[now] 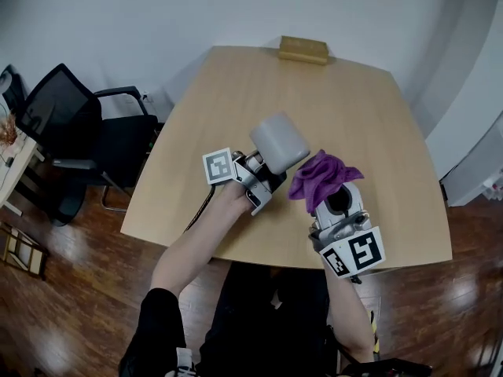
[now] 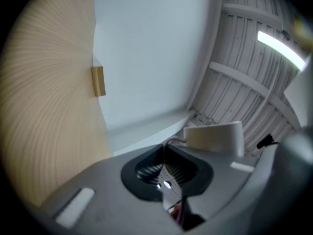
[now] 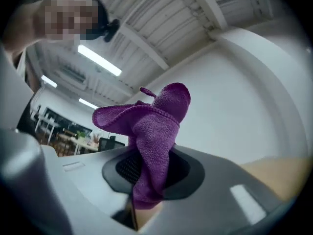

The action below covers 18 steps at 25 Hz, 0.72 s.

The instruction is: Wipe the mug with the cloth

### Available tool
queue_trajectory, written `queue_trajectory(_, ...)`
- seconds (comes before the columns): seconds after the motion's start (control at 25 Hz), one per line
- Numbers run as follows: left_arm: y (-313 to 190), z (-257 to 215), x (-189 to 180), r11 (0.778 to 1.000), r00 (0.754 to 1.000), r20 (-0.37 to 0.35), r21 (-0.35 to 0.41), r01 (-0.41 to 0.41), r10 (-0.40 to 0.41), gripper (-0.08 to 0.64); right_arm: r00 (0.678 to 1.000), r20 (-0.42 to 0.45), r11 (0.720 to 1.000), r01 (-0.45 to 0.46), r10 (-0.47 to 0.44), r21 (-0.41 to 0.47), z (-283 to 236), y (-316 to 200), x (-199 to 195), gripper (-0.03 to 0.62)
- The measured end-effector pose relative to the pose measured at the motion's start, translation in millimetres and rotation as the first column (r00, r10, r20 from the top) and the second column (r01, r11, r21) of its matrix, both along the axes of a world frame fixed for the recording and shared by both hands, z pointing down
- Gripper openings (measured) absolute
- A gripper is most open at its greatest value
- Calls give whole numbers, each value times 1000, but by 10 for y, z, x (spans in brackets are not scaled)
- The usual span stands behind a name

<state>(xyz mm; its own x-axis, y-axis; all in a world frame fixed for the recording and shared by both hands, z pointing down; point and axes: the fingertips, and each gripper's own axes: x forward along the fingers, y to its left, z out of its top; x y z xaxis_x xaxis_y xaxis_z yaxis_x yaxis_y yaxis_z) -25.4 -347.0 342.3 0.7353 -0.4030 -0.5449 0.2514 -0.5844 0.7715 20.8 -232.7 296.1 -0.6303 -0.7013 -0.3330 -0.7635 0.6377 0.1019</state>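
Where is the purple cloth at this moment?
In the head view, the purple cloth is right of centre, clamped in the right hand-held gripper, beside the grey mug.

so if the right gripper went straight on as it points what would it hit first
Way looks free: past the cloth it grips, the right gripper aims above the table at the wall. The mug seems left of that line.

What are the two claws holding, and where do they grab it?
Left claw: the grey mug, apparently by its handle. Right claw: the purple cloth, pinched at its lower end.
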Motion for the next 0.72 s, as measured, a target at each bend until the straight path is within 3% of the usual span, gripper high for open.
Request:
queue_trajectory(0.12, 25, -4, 23, 1000, 1000, -9, 0, -17, 17, 40, 969, -244, 988, -12, 50, 157, -37, 174, -432, 86)
queue_trajectory(0.2, 34, -8, 31, 1000, 1000, -18, 3, -19, 19, 40, 937, -332, 990, -72, 109, 122, 145, 67, -430, 86)
queue_trajectory(0.28, 23, -18, 26, 1000, 1000, -13, 15, 1, -1, 40, 936, -317, 987, -161, 153, 1, 398, -212, -214, 86)
queue_trajectory(0.36, 1, -38, 2, 998, 999, -5, 36, 43, -43, 40, 968, -192, 967, -191, 158, -167, 624, -514, 90, 86)
queue_trajectory(0.44, -40, -48, -41, 990, 992, 20, 69, 123, -124, 40, 992, 44, 936, -98, 119, -338, 705, -644, 331, 86)
queue_trajectory(0.48, -75, -50, -78, 981, 983, 34, 82, 175, -178, 40, 981, 170, 921, -22, 95, -388, 685, -658, 402, 86)
queue_trajectory(0.56, -140, -75, -165, 958, 960, 37, 90, 272, -276, 40, 914, 405, 897, 152, 32, -416, 594, -655, 467, 86)
queue_trajectory(0.64, -146, -120, -216, 936, 940, 18, 102, 338, -342, 40, 790, 612, 869, 323, -31, -374, 513, -642, 514, 86)
queue_trajectory(0.72, -118, -140, -198, 919, 925, 13, 118, 375, -379, 38, 666, 743, 847, 429, -64, -312, 445, -610, 548, 86)
